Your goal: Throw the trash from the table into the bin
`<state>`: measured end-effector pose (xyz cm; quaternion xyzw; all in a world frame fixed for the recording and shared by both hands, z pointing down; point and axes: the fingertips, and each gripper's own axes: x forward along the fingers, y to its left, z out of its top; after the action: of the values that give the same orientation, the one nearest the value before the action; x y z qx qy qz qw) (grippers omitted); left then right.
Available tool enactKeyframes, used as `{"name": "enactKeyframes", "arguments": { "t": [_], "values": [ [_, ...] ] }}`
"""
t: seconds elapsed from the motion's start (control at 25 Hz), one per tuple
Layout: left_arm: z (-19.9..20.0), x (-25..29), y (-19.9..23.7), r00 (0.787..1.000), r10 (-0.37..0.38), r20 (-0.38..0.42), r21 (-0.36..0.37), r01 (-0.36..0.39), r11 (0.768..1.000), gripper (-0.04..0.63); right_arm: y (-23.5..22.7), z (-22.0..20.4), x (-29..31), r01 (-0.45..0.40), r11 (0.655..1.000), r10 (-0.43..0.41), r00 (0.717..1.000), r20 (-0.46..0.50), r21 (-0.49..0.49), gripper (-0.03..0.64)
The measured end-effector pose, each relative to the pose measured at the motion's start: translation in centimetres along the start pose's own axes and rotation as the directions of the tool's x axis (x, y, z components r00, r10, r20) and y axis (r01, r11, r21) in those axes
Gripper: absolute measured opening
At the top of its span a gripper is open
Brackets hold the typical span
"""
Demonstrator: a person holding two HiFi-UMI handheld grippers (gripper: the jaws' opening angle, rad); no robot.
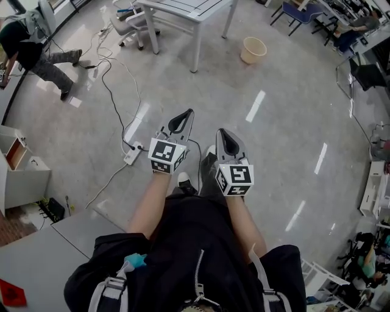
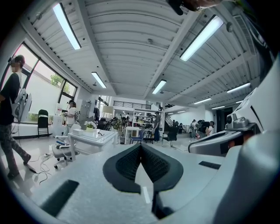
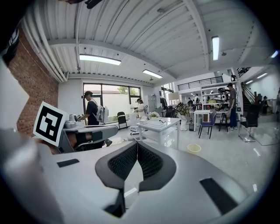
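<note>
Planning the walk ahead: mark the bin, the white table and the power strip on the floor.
bin [image 1: 248,57], head view: outer side wall
white table [image 1: 189,9], head view: tabletop
power strip [image 1: 131,156], head view: its casing

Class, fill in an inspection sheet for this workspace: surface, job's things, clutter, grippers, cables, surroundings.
Surface: white table stands far off across the floor; its top is too distant to read.
Job's things: yellow bin beside the table; trash not made out.
Clutter: red item on near desk.
Grippers: left gripper and right gripper shut, empty.
Cables: power strip and cables on floor.
Surroundings: person walking; chair.
</note>
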<state>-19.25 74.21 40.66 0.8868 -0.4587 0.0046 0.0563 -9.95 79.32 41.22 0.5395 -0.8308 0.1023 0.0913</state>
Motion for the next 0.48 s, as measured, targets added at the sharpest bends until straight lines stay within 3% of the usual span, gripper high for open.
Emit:
{"name": "enactKeyframes", "arguments": {
  "t": [0.12, 0.48],
  "values": [
    [-0.1, 0.7, 0.6, 1.000, 0.004, -0.003, -0.020, -0.004, 1.000, 0.006, -0.5, 0.1, 0.6, 0.001, 1.000, -0.001, 1.000, -0.005, 0.010, 0.009],
    [0.0, 3.8, 1.8, 1.000, 0.002, -0.020, 0.012, -0.002, 1.000, 0.006, -2.0, 0.1, 3.7, -0.027, 0.999, 0.027, 1.000, -0.015, 0.036, 0.011]
  ]
}}
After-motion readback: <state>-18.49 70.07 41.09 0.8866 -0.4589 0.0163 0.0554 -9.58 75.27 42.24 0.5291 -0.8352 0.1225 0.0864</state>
